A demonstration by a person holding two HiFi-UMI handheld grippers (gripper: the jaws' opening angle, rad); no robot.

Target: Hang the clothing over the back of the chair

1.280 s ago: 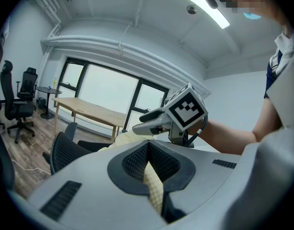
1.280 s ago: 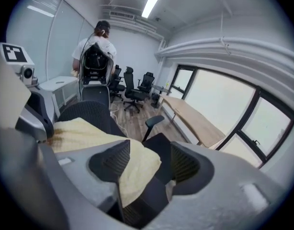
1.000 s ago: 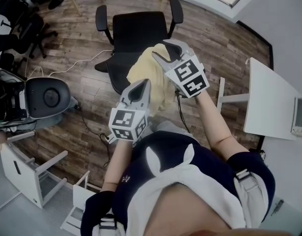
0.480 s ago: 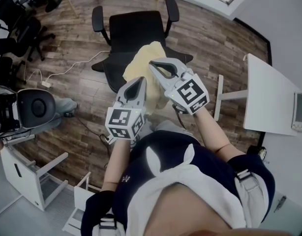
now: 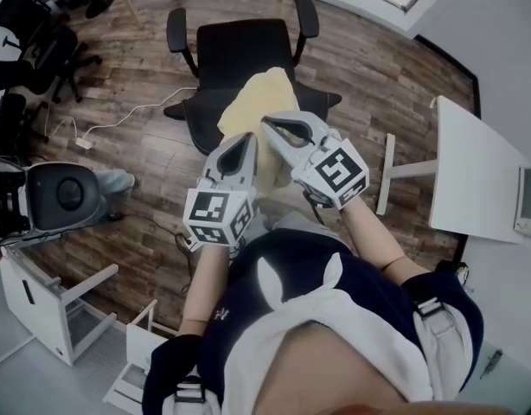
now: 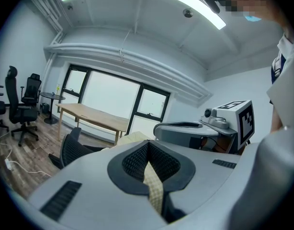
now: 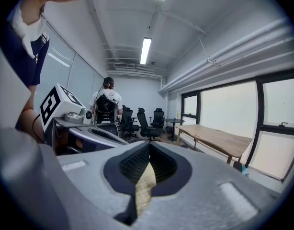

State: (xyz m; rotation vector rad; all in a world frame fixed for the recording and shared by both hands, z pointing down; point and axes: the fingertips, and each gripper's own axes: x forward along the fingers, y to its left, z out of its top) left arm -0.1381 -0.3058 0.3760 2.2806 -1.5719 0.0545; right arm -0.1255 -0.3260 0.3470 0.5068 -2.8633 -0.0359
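Head view: yellow clothing (image 5: 259,102) is pinched by both tools and hangs above the near edge of the black chair (image 5: 244,50). Whether its lower part already touches the chair can't be told. Left gripper (image 5: 246,145) is clamped on the fabric; the left gripper view shows a strip of cloth between closed jaws. Right gripper (image 5: 276,126) is likewise clenched on a fold. Step looks like carry, both grips set. Next move probably needs the grips spread apart, the cloth lifted clear of the backrest's top edge, lowered so it falls on both sides, then released.
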